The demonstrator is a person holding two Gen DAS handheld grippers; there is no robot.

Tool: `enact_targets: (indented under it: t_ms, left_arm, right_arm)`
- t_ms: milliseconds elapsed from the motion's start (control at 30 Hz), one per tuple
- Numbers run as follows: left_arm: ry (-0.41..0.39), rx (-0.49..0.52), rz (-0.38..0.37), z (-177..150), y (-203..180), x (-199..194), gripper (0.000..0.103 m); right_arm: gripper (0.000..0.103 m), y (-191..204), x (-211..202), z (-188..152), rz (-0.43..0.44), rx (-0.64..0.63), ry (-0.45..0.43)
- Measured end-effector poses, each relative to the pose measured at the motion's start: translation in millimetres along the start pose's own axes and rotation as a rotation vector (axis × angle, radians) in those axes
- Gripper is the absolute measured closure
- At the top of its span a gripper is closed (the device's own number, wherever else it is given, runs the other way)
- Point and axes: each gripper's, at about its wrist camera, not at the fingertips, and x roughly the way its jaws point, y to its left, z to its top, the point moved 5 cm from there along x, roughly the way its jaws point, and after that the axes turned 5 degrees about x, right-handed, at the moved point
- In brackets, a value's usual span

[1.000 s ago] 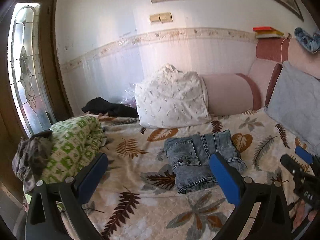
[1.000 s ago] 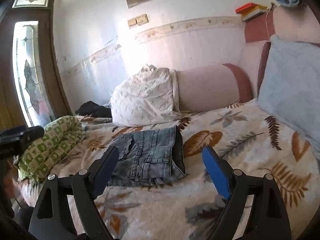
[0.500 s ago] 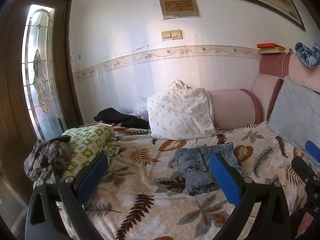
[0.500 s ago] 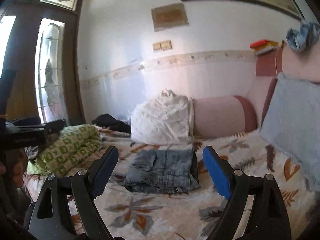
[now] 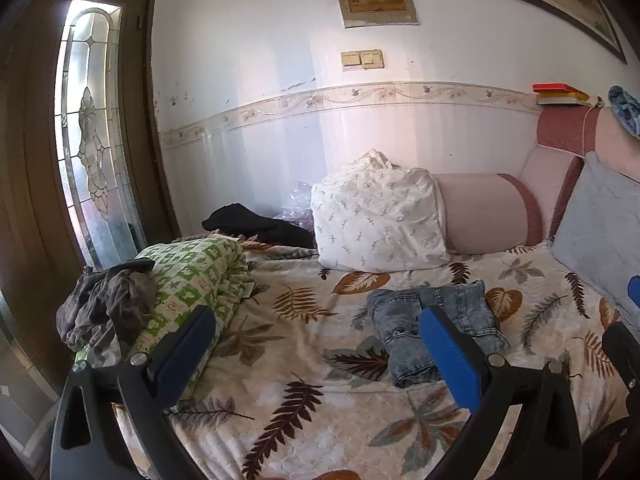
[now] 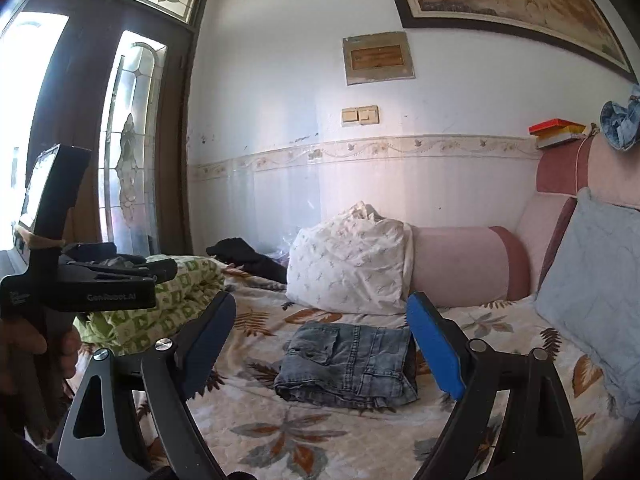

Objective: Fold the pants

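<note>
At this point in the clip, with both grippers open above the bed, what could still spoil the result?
1. The folded blue denim pants lie on a soft leaf-print quilt, and their layered lower edge looks loose; a nudge might slump the stack.
2. The left gripper and right gripper hang open nearby; a low pass could snag the fabric.

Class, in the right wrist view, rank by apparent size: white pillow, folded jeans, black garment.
1. white pillow
2. folded jeans, though nearer the camera, so the gap is unsure
3. black garment, farthest back
</note>
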Motion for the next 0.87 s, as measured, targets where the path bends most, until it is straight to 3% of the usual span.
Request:
enact_targets:
  t_ms: [500, 867]
  left_arm:
    - [0.047, -0.054, 0.069, -11, 26, 29, 0.000]
    - [0.060, -0.083, 0.054, -18, 36, 47, 0.000]
  right_arm:
    - [0.015, 27, 41, -15, 0.057, -0.047, 0.090]
    - [0.015, 47, 70, -27, 0.104, -0.068, 0.151]
